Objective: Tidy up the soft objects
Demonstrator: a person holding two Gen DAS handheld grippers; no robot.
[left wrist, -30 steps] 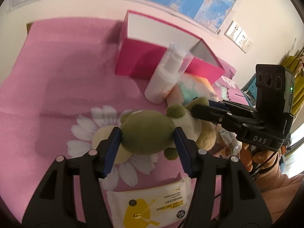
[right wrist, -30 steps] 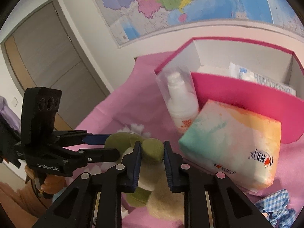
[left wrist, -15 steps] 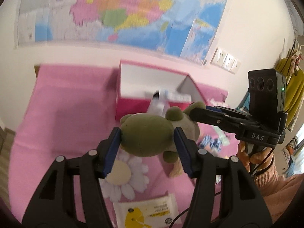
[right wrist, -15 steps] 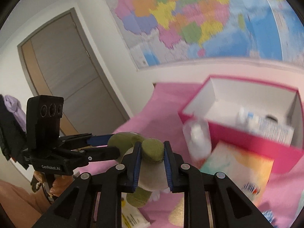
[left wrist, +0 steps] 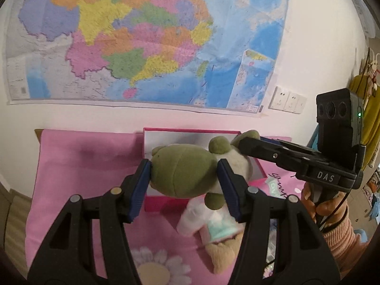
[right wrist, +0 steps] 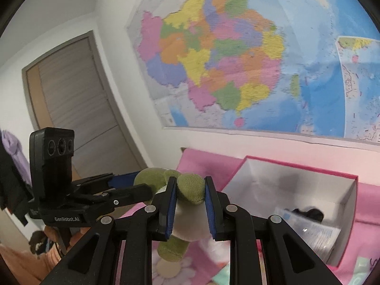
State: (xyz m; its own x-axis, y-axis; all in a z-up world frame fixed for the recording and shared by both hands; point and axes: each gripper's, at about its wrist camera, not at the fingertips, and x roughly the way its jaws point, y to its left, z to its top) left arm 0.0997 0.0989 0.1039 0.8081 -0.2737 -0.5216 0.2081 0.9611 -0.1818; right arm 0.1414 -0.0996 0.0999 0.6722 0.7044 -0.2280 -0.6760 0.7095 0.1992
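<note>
Lifting is what has changed: a second ago the plush frog (left wrist: 182,171) was lying on the pink table (left wrist: 78,166) beside a spray bottle and a tissue pack; now it is held in the air, level with the open pink box (left wrist: 190,131) and in front of it. The frog's green head is clamped by the left gripper (left wrist: 184,178), jaws spread fairly wide around it. A green limb is pinched by the right gripper (right wrist: 190,190), jaws narrow. Both grips were already closed a second ago and are unchanged. The cameras are tilted up, so the wall map (left wrist: 142,35) now fills the upper view. The box interior is seen from the right wrist: white walls, a plastic pack (right wrist: 308,232) and something dark inside, with free room left. The frog is judged to be in transit to the box; lowering and release are not yet done. The bottle (left wrist: 192,218) and another soft toy (left wrist: 220,254) remain on the table below.
</note>
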